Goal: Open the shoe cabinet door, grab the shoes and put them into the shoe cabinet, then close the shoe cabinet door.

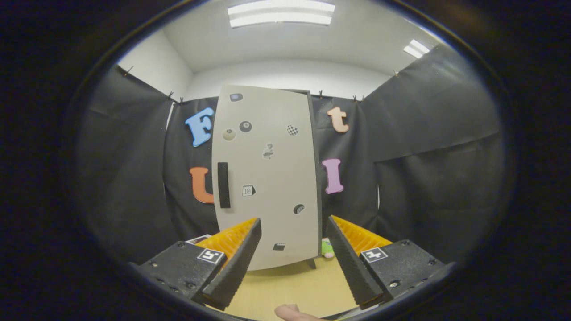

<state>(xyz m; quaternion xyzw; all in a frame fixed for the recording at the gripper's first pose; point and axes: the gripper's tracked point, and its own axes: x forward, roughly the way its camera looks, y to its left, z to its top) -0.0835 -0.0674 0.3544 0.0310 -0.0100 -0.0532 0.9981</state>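
My fingers [294, 263] are spread wide and hold nothing. The shoe cabinet [267, 178] stands ahead of them on the wooden floor [290, 290], door shut, its black handle [223, 184] on the left side. A small green and pink thing [328, 248] peeks out right of the cabinet's bottom.

The gripper [294, 263] has two long wedge-shaped fingers [234, 267] whose inner faces are ribbed with fine cross ridges and whose outer backs carry ridged plates, and they stand well apart with a wide gap between them. Each finger grows out of a blocky black housing [178, 267] with rounded corners and small dark screws [394, 283] set into its top, and each housing bears a small square white tag printed with a black block pattern [210, 256]. A bare fingertip of the person's hand [292, 312] shows just below the gap between the fingers.
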